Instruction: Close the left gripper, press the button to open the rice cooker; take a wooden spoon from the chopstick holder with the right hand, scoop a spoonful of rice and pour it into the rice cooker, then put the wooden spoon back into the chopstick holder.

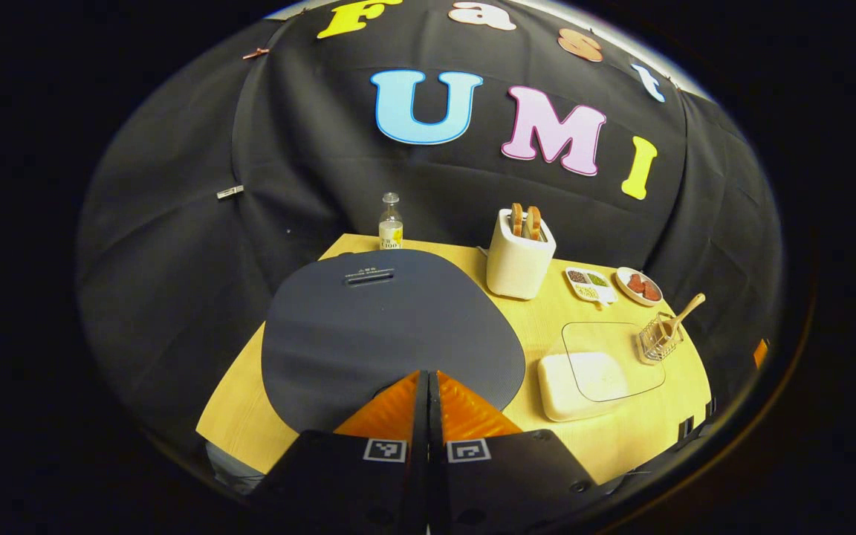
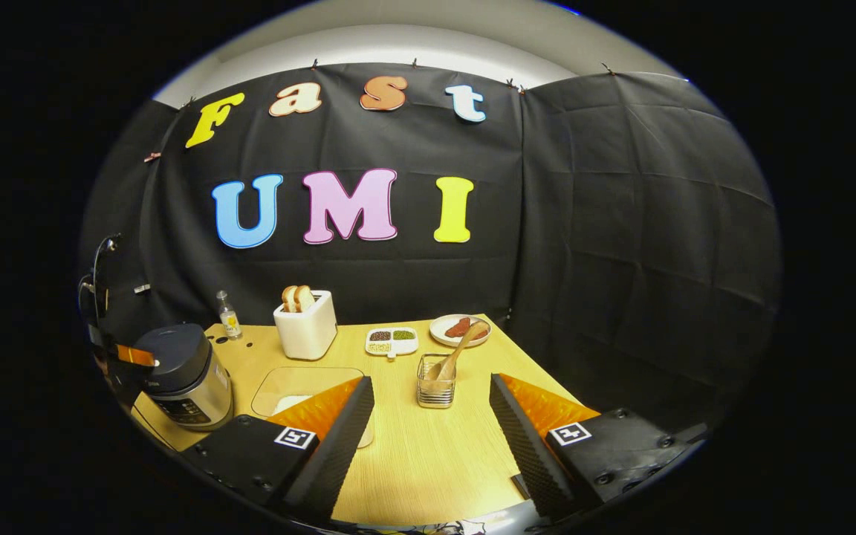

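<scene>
The left tool (image 1: 428,386) has its two fingers pressed flat together with nothing between them, hanging just over the near edge of the rice cooker (image 1: 391,334), whose dark lid is down; so the step in hand looks to be the button press. The button itself I cannot make out: a small slot shows at the far side of the lid, and the near rim is hidden under the fingertips. To do it well, keep the fingers together as one blunt point and push straight down, not at a slant, so the cooker does not slide toward the tabletop (image 1: 599,438) edge it stands close to. Leave room above, since the lid should swing up. The right tool (image 2: 432,416) is spread wide and empty, low over bare tabletop, with the chopstick holder (image 2: 436,390) just ahead between its fingers and the wooden spoon (image 2: 456,353) leaning out of it toward the far right. The rice box (image 1: 576,383) lies between cooker and holder
</scene>
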